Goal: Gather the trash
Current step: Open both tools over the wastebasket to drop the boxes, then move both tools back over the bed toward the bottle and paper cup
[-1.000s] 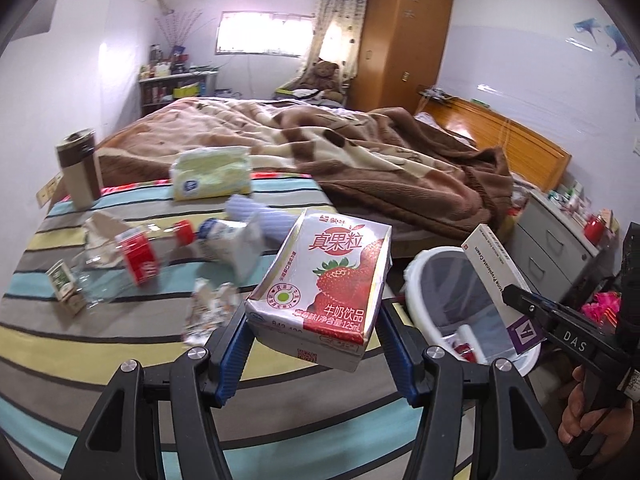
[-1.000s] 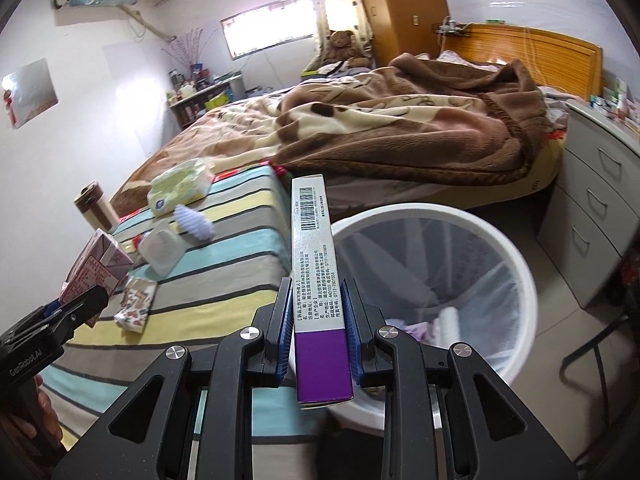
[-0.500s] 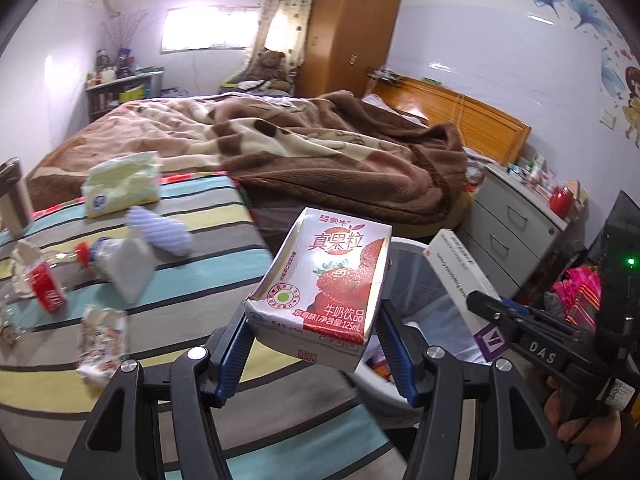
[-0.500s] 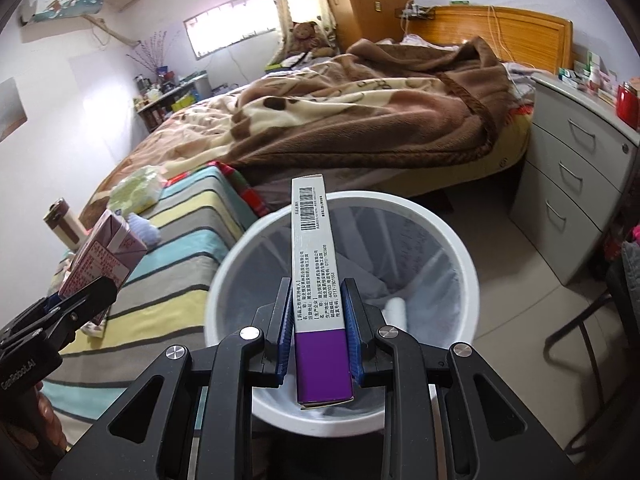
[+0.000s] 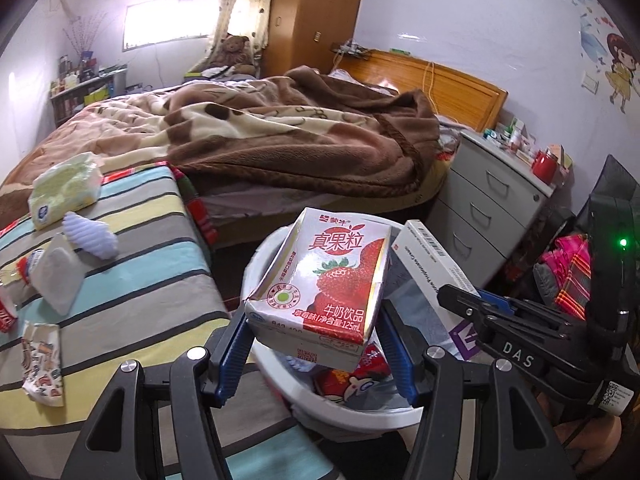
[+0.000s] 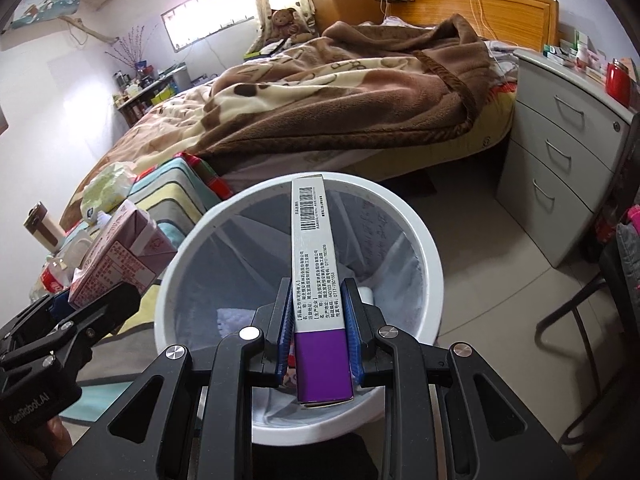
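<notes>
My left gripper (image 5: 316, 344) is shut on a strawberry milk carton (image 5: 324, 284) and holds it over the near rim of the white trash bin (image 5: 360, 416). My right gripper (image 6: 319, 332) is shut on a long white and purple box (image 6: 316, 272) and holds it over the bin's opening (image 6: 416, 240). The box also shows in the left wrist view (image 5: 432, 272), the carton in the right wrist view (image 6: 120, 256). Some trash lies in the bin's bottom (image 5: 352, 380).
A striped table (image 5: 120, 292) on the left carries a wipes pack (image 5: 64, 192), a ribbed white bottle (image 5: 92, 232), a crumpled wrapper (image 5: 40, 360) and other litter. A bed with a brown blanket (image 5: 280, 136) lies behind. Grey drawers (image 6: 560, 160) stand right.
Both grippers have moved right from over the table towards the bin. The carton and the box now hang over the bin. Both grips are unchanged.
</notes>
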The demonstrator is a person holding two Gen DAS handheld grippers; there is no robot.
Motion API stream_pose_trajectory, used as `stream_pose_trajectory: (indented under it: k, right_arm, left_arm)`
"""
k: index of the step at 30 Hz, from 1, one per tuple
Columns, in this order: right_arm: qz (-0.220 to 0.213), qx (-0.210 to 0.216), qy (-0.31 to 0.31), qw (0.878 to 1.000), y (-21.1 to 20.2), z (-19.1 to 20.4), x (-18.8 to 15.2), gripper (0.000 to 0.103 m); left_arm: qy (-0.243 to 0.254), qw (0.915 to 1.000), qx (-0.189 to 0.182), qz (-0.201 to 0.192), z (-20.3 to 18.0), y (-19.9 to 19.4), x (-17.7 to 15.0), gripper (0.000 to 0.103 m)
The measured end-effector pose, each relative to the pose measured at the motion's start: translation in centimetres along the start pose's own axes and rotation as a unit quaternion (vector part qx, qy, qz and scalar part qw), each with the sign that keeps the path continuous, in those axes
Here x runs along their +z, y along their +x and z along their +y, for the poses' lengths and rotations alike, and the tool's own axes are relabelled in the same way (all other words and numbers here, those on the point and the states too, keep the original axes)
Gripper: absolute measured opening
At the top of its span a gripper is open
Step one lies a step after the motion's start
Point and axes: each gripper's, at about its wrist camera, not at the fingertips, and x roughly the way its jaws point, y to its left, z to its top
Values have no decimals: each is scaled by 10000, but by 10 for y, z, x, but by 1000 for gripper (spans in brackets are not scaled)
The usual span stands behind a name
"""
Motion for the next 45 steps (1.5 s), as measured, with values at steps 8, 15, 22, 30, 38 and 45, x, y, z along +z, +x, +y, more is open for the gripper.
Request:
stream_pose_trajectory:
  k: [8,15,22,30,38,45]
  right_arm:
    - [74,-129,16,9999,4,-8,0,24]
    - [149,-259,58,9995,7,-10,-1,31]
    - [113,-208,77,9997,4,-8,-2,53]
    - [-42,-191,83,9998,-3,-2,-1,56]
    - [-220,4,5,9998,-12,14,-2,64]
    - [-339,179,-114,9992,-16,32,-4,65]
  left_arm:
    - [165,9997,-57,143,-13,16,0,61]
    - [119,9997,-168,132,-13,19,2,62]
    - [16,9998,-147,96,-6,13,0,68]
    - [-114,9999,-33,-6,7,-2,-3,68]
    - [-311,9992,137,-205,29,-28,-8,68]
    - [-512,9975,310,-363,53,-50,-14,68]
